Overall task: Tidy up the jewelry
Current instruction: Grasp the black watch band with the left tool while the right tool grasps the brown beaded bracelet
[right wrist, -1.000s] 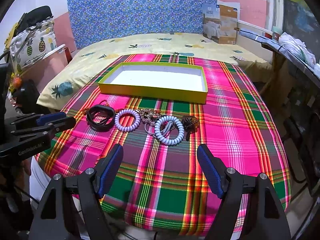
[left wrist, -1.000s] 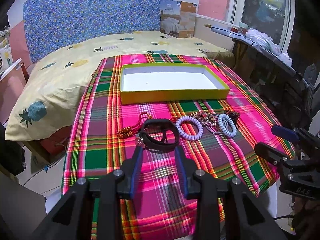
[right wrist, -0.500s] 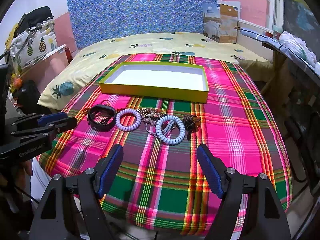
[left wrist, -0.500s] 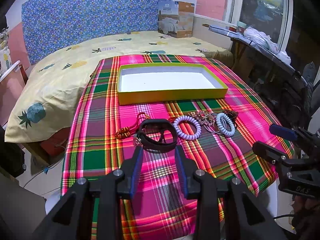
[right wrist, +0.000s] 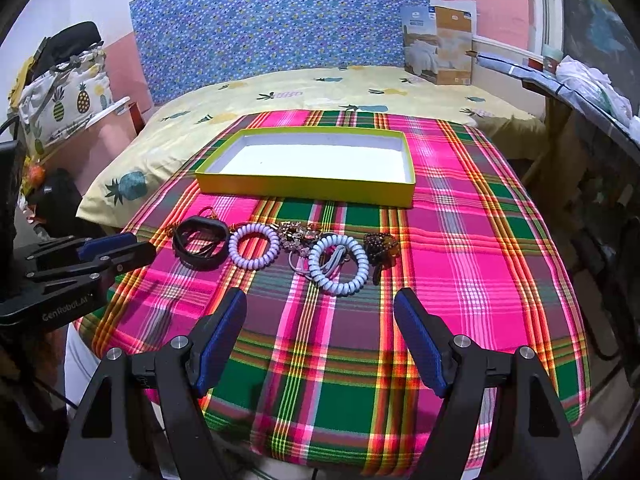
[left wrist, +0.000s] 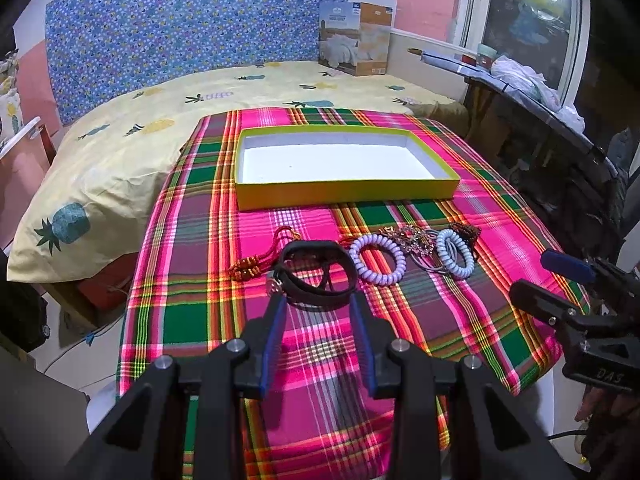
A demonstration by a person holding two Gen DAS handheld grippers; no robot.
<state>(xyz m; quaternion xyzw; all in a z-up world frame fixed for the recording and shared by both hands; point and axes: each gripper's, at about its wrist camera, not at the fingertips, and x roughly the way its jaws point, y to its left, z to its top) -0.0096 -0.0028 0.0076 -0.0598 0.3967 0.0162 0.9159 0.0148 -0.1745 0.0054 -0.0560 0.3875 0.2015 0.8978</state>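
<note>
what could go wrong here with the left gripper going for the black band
1. The left gripper is open right at the black band, which touches a red cord; closing may snag or drag the cord too.
2. The middle pieces look tangled: the brooch, grey ties and blue coil overlap, so lifting one may pull the others.
3. The tray wall is raised; a low carry could catch it.

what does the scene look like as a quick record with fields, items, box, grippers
surface: plaid tablecloth
box: yellow tray, white inside, nothing in it
row of items, left to right: black band, lilac coil tie, beaded piece, pale blue coil tie, brown clip
left gripper: open, just short of black band
right gripper: open, short of the row
</note>
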